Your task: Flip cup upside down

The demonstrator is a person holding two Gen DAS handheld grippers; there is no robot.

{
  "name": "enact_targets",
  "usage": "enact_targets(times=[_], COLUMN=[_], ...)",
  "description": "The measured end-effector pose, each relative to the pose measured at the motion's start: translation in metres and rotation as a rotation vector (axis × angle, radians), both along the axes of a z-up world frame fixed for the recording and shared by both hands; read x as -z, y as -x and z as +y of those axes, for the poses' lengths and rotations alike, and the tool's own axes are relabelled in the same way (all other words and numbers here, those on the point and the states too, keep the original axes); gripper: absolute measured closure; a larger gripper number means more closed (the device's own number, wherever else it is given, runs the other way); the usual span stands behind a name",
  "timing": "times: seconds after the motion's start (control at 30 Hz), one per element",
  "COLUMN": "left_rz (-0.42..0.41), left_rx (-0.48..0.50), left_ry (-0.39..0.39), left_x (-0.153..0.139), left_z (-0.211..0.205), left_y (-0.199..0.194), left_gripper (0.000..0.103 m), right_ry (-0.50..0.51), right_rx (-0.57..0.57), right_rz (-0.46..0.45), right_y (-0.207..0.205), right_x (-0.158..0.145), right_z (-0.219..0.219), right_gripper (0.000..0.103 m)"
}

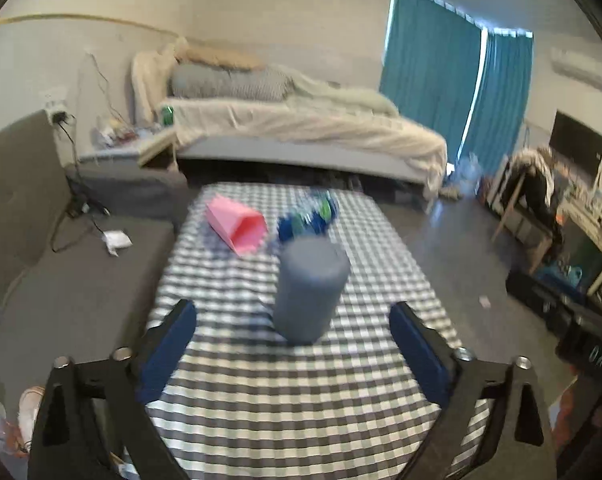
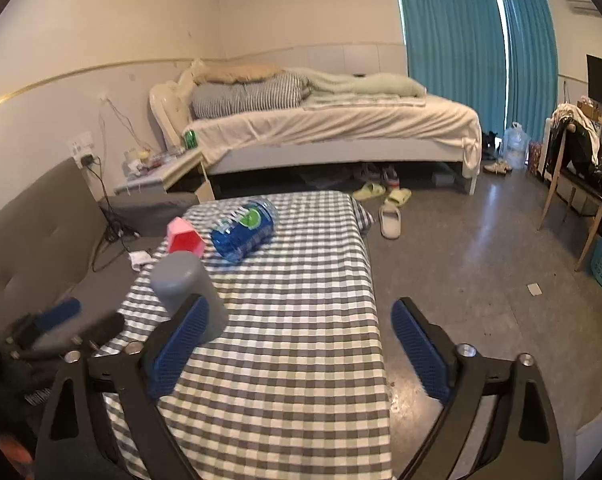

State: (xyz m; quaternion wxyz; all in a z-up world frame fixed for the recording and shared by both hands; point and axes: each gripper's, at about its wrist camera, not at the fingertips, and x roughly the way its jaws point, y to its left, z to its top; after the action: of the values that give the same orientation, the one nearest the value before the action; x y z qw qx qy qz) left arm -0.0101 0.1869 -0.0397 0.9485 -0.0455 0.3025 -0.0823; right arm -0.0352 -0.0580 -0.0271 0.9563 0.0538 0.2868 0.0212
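A grey cup [image 1: 311, 288] stands on the checkered table [image 1: 285, 412] with its closed end up. It also shows in the right wrist view [image 2: 189, 288]. My left gripper [image 1: 293, 344] is open, its blue-padded fingers spread on either side just short of the cup, not touching it. It shows blurred at the left of the right wrist view [image 2: 61, 320]. My right gripper [image 2: 297, 344] is open and empty over the table's right part, to the right of the cup.
A pink cup [image 1: 237, 226] lies on its side at the table's far end, beside a lying blue water bottle [image 2: 245, 226]. A grey sofa [image 1: 61, 280] is left of the table. A bed [image 2: 333, 128] stands behind, slippers [image 2: 389, 216] on the floor.
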Motion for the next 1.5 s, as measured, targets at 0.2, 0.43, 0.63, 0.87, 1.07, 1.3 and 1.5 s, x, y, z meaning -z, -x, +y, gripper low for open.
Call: enact_targets(times=[0.2, 0.43, 0.63, 0.87, 1.07, 1.3, 1.5], left_rz=[-0.055, -0.124, -0.136, -0.150, -0.140, -0.143, -0.152], left_rx=[-0.083, -0.112, -0.138, -0.136, -0.124, -0.112, -0.119], left_ry=[0.016, -0.022, -0.028, -0.035, -0.032, -0.062, -0.065], left_x=[-0.010, -0.012, -0.008, -0.008, -0.007, -0.008, -0.009], left_z=[0.035, 0.048, 0.054, 0.054, 0.052, 0.046, 0.045], left_y=[0.018, 0.030, 0.034, 0.037, 0.037, 0.038, 0.038], left_gripper=[0.000, 0.000, 0.000, 0.000, 0.000, 0.000, 0.000], right_ry=[-0.004, 0.052, 0.087, 0.113, 0.105, 0.096, 0.096], right_rx=[0.016, 0.068, 0.021, -0.018, -0.033, -0.043, -0.043], right_rz=[-0.101, -0.132, -0.173, -0.182, -0.181, -0.175, -0.169], right_y=[0.026, 0.030, 0.036, 0.040, 0.041, 0.042, 0.040], right_x=[-0.013, -0.009, -0.012, -0.014, -0.014, -0.013, -0.012], right_z=[0.015, 0.032, 0.043, 0.051, 0.052, 0.052, 0.053], right_gripper=[0.000, 0.000, 0.000, 0.000, 0.000, 0.000, 0.000])
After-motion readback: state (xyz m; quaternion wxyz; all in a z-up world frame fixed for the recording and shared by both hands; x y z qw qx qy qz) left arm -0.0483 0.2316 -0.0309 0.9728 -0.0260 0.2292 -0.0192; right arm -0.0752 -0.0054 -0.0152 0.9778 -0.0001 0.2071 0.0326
